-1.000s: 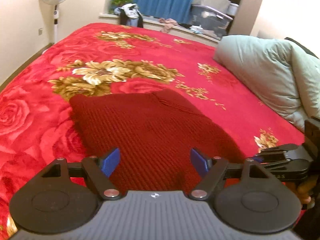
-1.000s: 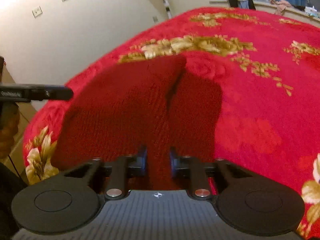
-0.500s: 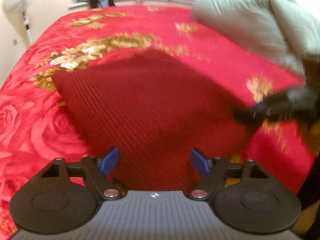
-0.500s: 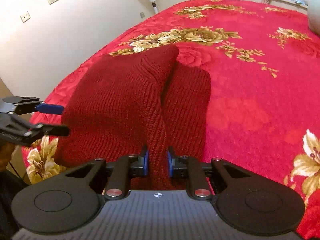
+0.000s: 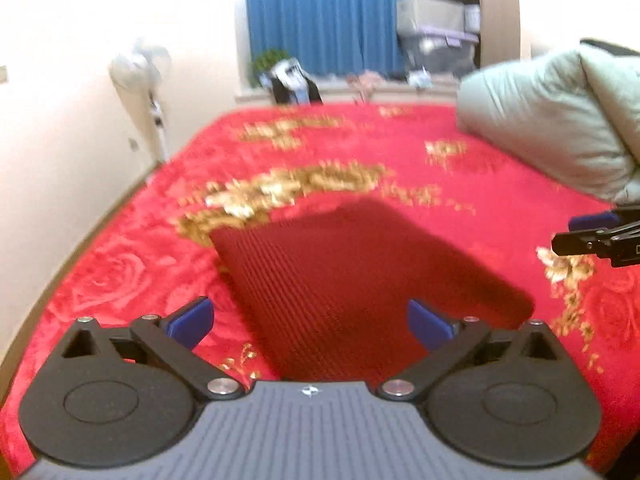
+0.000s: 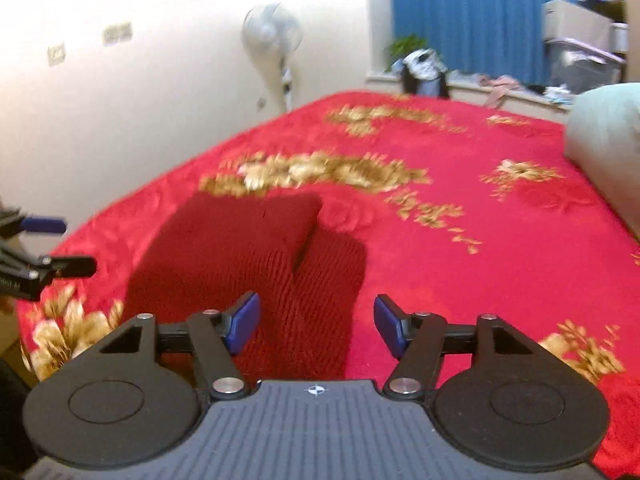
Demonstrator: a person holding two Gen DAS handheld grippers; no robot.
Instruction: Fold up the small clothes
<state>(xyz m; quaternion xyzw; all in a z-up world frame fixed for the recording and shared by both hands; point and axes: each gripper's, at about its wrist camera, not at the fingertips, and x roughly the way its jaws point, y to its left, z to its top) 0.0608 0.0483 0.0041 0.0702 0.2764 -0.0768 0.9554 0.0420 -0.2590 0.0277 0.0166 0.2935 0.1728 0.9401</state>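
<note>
A dark red knitted garment (image 5: 360, 276) lies folded on the red floral bedspread (image 5: 120, 280). My left gripper (image 5: 310, 322) is open and empty, held above the garment's near edge. My right gripper (image 6: 316, 326) is open and empty over the near end of the same garment (image 6: 248, 256), where a fold overlaps a lower layer. The right gripper also shows at the right edge of the left wrist view (image 5: 600, 236). The left gripper shows at the left edge of the right wrist view (image 6: 40, 256).
A grey-green duvet (image 5: 552, 120) is piled at the right of the bed. A white standing fan (image 6: 274, 48) stands by the left wall. A blue curtain (image 5: 328, 16), a windowsill with clutter and storage boxes (image 5: 436, 36) lie beyond the bed.
My right gripper has opened and let go of the garment fold, which now lies on the bed. Both grippers have pulled back and tilted up, showing more of the room.
</note>
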